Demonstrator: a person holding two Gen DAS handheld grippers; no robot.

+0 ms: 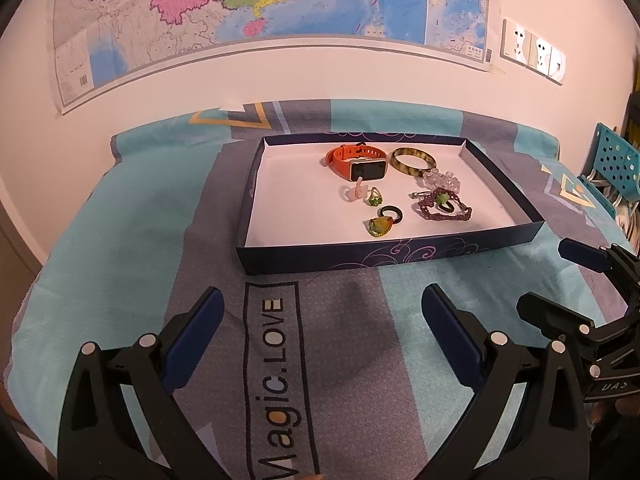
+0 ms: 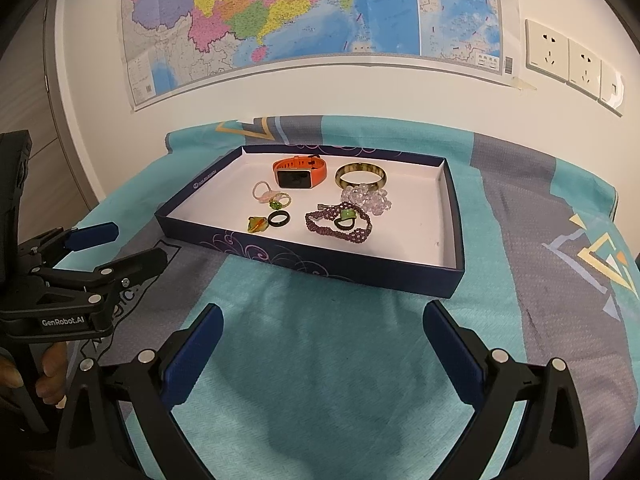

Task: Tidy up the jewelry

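Note:
A shallow dark-blue box [image 1: 360, 258] [image 2: 280, 254] with a white floor lies on the cloth. It holds an orange smartwatch [image 1: 360, 162] [image 2: 298, 174], a brown-green bangle [image 1: 412, 162] [image 2: 360, 176], clear beads [image 1: 444, 179] [image 2: 366, 196], a purple bead bracelet [image 1: 444, 210] [image 2: 340, 224], a black ring [image 1: 390, 214] [image 2: 279, 219], a yellow-green pendant [image 1: 378, 227] [image 2: 258, 224] and small rings [image 1: 364, 194] [image 2: 272, 196]. My left gripper [image 1: 322, 306] [image 2: 116, 246] hangs open in front of the box, empty. My right gripper [image 2: 322, 322] [image 1: 548, 276] is open too, empty, to its right.
A teal and grey cloth [image 1: 120, 220] printed "Magic.LOVE" covers the table. A map [image 2: 300, 12] and wall sockets [image 2: 572, 64] are on the wall behind. A blue perforated rack [image 1: 612, 160] stands at the far right. A person's hand [image 2: 48, 376] holds the left gripper's handle.

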